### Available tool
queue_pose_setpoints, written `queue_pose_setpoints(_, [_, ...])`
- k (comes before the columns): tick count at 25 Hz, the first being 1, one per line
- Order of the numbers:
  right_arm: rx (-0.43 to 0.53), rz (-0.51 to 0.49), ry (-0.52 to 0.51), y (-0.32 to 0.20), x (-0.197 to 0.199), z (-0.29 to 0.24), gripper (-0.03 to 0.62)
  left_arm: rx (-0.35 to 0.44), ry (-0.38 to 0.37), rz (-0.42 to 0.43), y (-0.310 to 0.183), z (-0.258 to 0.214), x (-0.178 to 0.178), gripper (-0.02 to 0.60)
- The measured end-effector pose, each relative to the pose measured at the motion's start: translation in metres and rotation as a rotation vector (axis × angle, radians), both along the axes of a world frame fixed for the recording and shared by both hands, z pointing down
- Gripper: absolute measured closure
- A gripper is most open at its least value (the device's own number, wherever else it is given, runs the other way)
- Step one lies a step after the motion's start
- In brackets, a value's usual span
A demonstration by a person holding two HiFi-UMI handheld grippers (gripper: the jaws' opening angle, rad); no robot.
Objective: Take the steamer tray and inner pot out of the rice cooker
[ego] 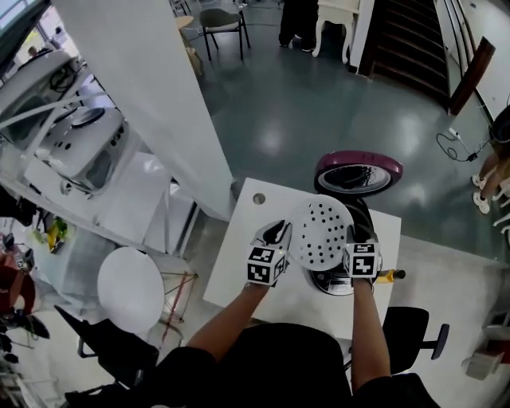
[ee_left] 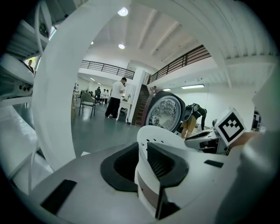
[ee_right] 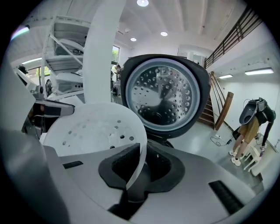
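Grip L: left gripper (ee_left: 145,164) is clamped on the steamer tray (ego: 320,233). Pads press the white rim wall on the tray's left side, seen from the head cam.
Grip R: right gripper (ee_right: 139,168) pinches the tray's opp. side, thin edge caught btwn the pads.
Flank: round white stool (ego: 130,288) on the floor, well left of the rice cooker (ego: 343,282) and nearer the person.
Tray: white, round, perforated. Held btwn both grippers above the cooker body, covering most of its mouth in head view.
Cooker: dark body w/ shiny rim showing just under the tray's near edge. Sits on the right part of the white table (ego: 239,259).
Inner pot: under the tray, can't make it out.
Beside: yellow-handled item (ego: 389,276) w/ black tip on the tabletop, just right of the cooker.
Hole: small round hole (ego: 258,198) in the tabletop, left of the cooker and a bit farther.
Lid (ego: 358,171): maroon-edged, stands open at the cooker's far side, w/ dimpled metal inner plate facing the grippers.
Far: glossy grey floor beyond the cooker. Dark stairs (ego: 406,40) far right, chair (ego: 221,20) far left, and a person (ee_right: 250,124) bent over, well right of the cooker.
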State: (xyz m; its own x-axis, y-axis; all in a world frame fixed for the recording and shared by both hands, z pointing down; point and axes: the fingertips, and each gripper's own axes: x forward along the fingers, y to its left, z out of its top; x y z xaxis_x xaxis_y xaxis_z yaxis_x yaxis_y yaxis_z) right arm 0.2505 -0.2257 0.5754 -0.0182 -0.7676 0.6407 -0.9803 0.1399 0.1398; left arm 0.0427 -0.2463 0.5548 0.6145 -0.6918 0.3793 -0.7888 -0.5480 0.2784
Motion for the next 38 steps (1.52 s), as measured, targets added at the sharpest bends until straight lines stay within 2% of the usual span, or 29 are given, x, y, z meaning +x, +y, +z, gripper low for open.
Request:
queue_pose_setpoints(9, [0.049, -0.073, -0.007, -0.015, -0.104, -0.006, 0.556, 0.008, -0.004, -0.095, -0.002, 0.005, -0.107, 0.526])
queue_pose_setpoints(14, [0.017, -0.129, 0.000, -0.025, -0.168, 0.011, 0.556, -0.029, -0.012, -0.154, -0.006, 0.028, -0.171, 0.531])
queue_pose_setpoints(19, [-0.022, -0.135, 0.005, -0.033, -0.212, 0.031, 0.557, -0.062, -0.040, -0.179, -0.008, 0.055, -0.214, 0.532])
queue_pose_setpoints(25, [-0.074, -0.150, 0.000, -0.039, -0.239, 0.066, 0.557, -0.105, -0.094, -0.180, -0.017, 0.091, -0.242, 0.532])
queue_pose_setpoints(38, [-0.173, -0.129, -0.052, -0.033, -0.256, 0.178, 0.557, -0.201, -0.200, -0.089, -0.025, 0.186, -0.256, 0.531])
